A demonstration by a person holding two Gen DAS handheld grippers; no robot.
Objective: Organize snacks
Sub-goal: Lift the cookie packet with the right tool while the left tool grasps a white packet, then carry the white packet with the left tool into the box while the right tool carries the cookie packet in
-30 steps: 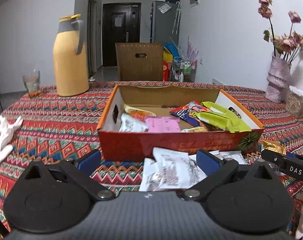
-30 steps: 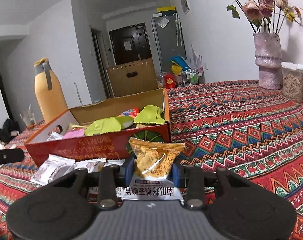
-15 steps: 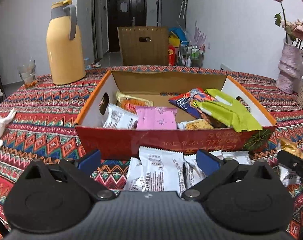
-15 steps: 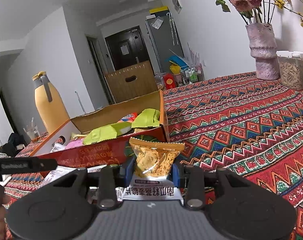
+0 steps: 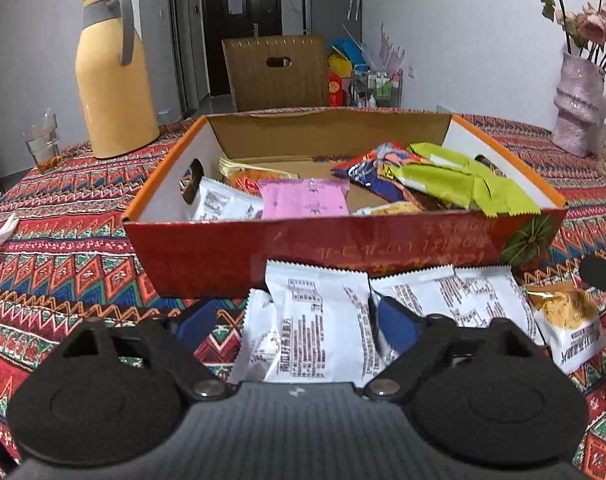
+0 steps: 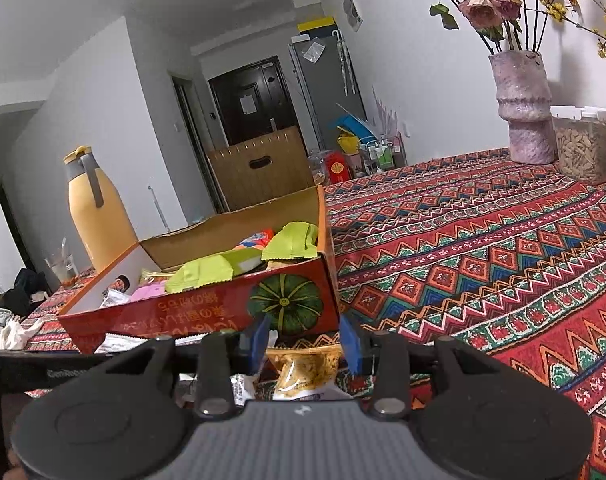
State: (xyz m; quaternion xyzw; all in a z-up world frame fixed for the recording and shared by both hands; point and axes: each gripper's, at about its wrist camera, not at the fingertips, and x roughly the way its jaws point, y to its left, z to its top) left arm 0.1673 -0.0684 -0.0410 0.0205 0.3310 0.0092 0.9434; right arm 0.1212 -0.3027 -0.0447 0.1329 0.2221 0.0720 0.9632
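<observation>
Left gripper (image 5: 299,320) closing around a white packet (image 5: 317,320), not yet pressing on it: blue pads to either side, at nine and three o'clock of the packet. Packet flat on the patterned cloth (image 5: 63,248), just in front of the red box (image 5: 343,252), long axis running from six to twelve o'clock, straight along the gripper's line, so the pads meet its long edges. Crimped, serrated top edge toward the box wall at twelve; black print over white foil, slightly puffed. More white packets (image 5: 463,296) overlapping at three o'clock, one half tucked under at nine. Likely snag: catching a neighbour's edge together with the target.

Right gripper (image 6: 305,344) clamped on an orange snack bag (image 6: 303,366), low over the cloth near the box's pumpkin corner (image 6: 285,308), box at eleven o'clock. Bag clear-windowed, golden crumbs inside, white label band below.

Left hand nearer the white packets; box opening (image 5: 303,160) beyond at twelve, already holding pink, green and blue packs.
</observation>
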